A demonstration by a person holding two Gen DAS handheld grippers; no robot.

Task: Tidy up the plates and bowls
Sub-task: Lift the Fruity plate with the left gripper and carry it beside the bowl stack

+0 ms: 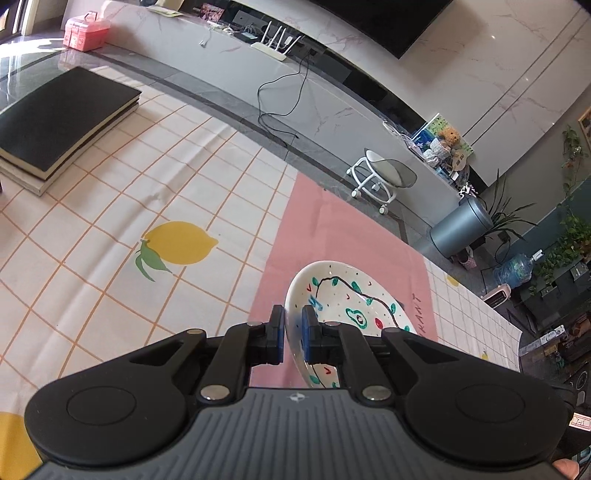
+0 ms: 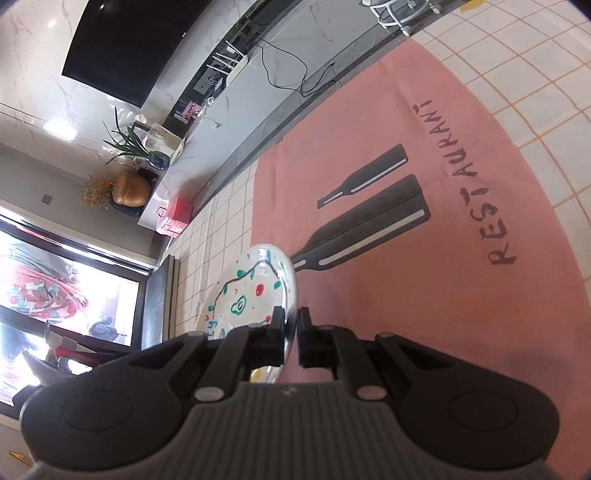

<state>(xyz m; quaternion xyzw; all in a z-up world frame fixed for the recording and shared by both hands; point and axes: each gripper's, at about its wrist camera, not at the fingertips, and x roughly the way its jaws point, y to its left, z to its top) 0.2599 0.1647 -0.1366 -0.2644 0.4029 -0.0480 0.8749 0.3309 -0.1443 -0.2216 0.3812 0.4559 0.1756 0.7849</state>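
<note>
Both grippers angle downward over the tabletop (image 1: 110, 206): the left gripper (image 1: 293, 332) and right gripper (image 2: 291, 338) each have fingers clamped on a painted plate's (image 1: 343, 295) rim, tilted above the pink placemat (image 2: 424, 295).

table (image 1: 110, 206) | grid lemon cloth | pink mat (image 2: 424, 295) | black books (image 1: 62, 118)

Two painted plates (image 1: 343, 295) (image 2: 255, 291) — one pink mat (image 1: 332, 229), two stacked black books (image 1: 55, 122), one pink box (image 1: 86, 31).
</note>
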